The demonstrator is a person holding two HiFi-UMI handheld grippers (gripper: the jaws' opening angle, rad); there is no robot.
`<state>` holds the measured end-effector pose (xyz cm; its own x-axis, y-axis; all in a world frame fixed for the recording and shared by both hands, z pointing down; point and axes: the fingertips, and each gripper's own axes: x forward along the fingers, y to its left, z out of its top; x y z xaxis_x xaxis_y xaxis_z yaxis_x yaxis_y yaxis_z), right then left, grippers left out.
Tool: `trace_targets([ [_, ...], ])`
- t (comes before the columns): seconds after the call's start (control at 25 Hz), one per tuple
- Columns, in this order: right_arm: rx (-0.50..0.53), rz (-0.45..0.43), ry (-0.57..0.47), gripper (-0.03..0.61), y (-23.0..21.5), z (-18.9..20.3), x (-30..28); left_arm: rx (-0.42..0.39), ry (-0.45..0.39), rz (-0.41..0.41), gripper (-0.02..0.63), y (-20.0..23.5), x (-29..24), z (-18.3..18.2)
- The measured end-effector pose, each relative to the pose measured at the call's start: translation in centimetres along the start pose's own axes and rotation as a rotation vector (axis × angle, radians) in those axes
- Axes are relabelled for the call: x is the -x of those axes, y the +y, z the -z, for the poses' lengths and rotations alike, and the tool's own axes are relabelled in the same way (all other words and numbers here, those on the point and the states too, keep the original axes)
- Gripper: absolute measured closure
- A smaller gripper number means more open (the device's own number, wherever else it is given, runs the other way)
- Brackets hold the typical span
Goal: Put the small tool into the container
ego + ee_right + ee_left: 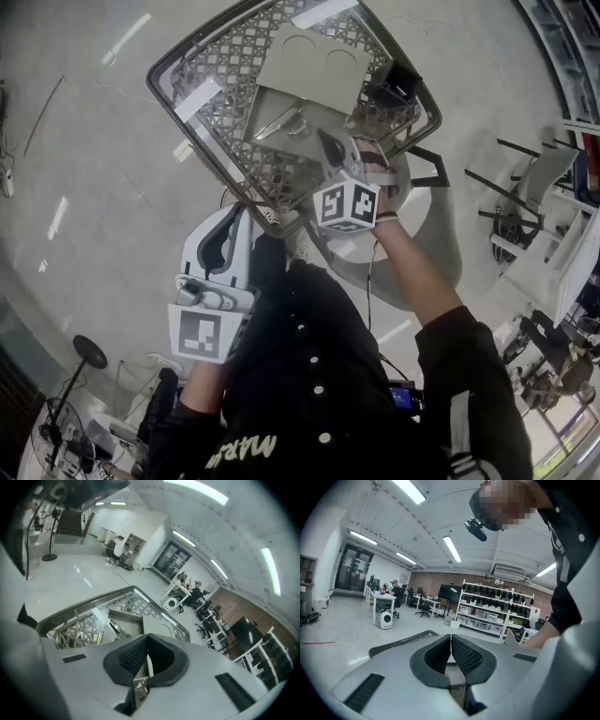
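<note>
Pale, partly cut-off lettering [242,450], perhaps "MAR", on the person's dark jacket [309,366]

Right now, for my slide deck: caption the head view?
Shut right claw above mesh table; metal tool lies in grey tray; left claw idle.

The lattice basket [234,56] sits at 12 o'clock in the head view. Inside it the small tool [278,124] lies near the centre, with a flat panel [314,61] just beyond at 12 and a box [397,84] on the rim at 3. The right gripper [331,145] is over the basket's 5 o'clock edge. The left gripper [230,225] is outside the basket, at 7.
</note>
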<state>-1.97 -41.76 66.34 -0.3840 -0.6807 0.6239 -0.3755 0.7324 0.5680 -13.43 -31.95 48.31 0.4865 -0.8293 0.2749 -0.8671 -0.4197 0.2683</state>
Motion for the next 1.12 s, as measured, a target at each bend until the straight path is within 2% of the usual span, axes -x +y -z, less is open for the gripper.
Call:
trace_targets([
  [0.4, -0.442, 0.067, -0.212, 0.565, -7.1, -5.6, 11.6, -0.119, -0.098, 0.032, 0.581, -2.9, 2.2, -5.0],
  [0.64, -0.6, 0.155, -0.39, 0.566, -11.4, -7.5, 18.3, -0.176, -0.158, 0.027, 0.581, -3.4, 3.2, -7.7],
  [0.88, -0.773, 0.24, -0.437, 0.566, -14.5, -6.3, 24.7, -0.22, -0.218, -0.001, 0.581, -3.4, 4.3, -10.7],
  [1.12, -0.852, 0.366, -0.506, 0.566, -16.8, -5.0, 31.5, -0.27, -0.267, -0.006, 0.581, -4.2, 6.1, -13.2],
])
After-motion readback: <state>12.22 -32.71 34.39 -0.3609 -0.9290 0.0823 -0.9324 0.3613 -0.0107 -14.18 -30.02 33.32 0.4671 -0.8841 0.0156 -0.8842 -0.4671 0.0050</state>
